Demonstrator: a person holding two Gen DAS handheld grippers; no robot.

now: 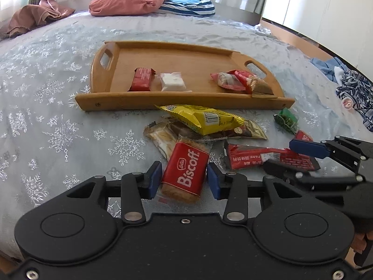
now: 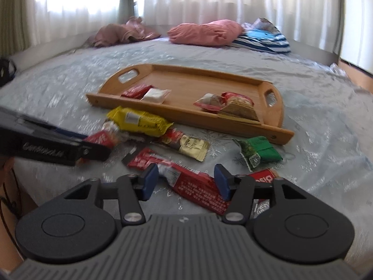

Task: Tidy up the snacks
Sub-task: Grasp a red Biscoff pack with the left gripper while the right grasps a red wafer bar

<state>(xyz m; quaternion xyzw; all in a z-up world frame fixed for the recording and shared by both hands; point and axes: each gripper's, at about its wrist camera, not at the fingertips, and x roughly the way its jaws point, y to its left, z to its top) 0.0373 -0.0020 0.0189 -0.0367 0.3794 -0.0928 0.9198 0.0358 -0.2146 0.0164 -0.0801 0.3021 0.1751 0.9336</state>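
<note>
Red Biscoff packet (image 1: pixel 185 171); yellow packet (image 1: pixel 205 119); snowflake-patterned bedspread (image 1: pixel 58 126).

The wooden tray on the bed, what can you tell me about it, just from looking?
The wooden tray looks like light bamboo, rectangular with rounded ends, a raised rim and a cut-out handle at each end. It lies flat on the snowflake-patterned bedspread, beyond the loose snack pile. Inside, near its front rim, lie a red bar beside a white packet, and toward the right end a small heap of red and tan wrappers. The rest of its floor is bare. Neither gripper touches it.
</note>
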